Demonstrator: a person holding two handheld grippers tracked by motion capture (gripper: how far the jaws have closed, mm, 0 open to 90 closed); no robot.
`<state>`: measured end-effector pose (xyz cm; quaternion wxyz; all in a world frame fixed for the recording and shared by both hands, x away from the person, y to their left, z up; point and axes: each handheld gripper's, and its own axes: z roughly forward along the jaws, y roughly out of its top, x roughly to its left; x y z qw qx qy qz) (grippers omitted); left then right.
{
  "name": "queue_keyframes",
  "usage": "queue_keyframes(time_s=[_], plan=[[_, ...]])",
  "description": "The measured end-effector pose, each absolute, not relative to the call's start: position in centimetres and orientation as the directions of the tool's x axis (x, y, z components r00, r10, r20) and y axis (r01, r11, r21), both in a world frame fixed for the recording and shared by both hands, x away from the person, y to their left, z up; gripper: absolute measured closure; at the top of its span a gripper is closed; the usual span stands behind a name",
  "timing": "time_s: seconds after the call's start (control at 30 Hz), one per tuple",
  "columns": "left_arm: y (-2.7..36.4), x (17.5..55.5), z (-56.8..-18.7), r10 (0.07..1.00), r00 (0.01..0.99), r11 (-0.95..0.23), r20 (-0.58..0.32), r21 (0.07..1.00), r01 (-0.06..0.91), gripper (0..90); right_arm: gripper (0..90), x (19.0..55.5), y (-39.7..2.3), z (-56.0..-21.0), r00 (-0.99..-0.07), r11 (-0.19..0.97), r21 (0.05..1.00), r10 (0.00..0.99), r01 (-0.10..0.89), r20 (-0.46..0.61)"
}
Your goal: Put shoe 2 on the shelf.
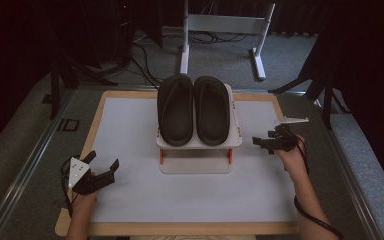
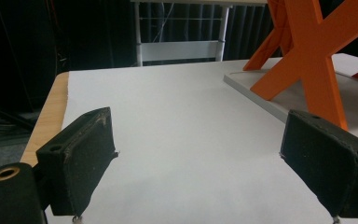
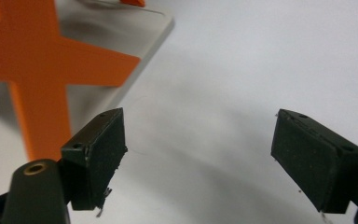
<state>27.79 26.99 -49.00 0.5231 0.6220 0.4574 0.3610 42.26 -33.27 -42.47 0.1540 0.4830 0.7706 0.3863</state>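
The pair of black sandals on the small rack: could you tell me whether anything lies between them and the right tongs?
Nothing visible does. The right tongs stand open beside the rack, with bare white mat between them and the sandals on the top shelf.

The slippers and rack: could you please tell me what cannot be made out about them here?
- Lower shelf, high view: mostly hidden beneath the top shelf.
- Slippers' soles, high view: face down, hidden.
- Rack's orange legs, left gripper view: tops cut off by the frame edge.
- Rack leg, right gripper view: blurred, cropped.
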Motion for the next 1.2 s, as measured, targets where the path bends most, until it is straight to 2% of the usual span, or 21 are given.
queue_keyframes(time_s=[0.17,0.43,0.67,0.93,1.2], plan=[[27.0,27.8,-49.0,0.947,0.321,-0.034,-0.030,0.981,0.191,9.6,13.6,41.6,-34.1,-43.7,-0.451,0.219,0.758,0.886,0.615,0.109],[27.0,27.8,-49.0,0.947,0.320,-0.033,-0.030,0.981,0.191,9.6,12.0,40.1,-35.6,-45.7,-0.322,0.151,0.771,0.944,0.618,0.074],[27.0,27.8,-49.0,0.947,0.320,-0.034,-0.030,0.981,0.192,9.6,12.1,38.5,-36.0,-46.6,-0.238,0.151,0.791,0.971,0.594,-0.006],[27.0,27.8,-49.0,0.947,0.320,-0.035,-0.029,0.981,0.192,9.6,13.0,37.1,-36.1,-47.4,-0.185,0.156,0.801,0.981,0.577,-0.057],[27.0,27.8,-49.0,0.946,0.322,-0.036,-0.029,0.981,0.192,9.6,13.4,36.8,-36.8,-47.8,-0.163,0.104,0.809,0.987,0.578,-0.010]])
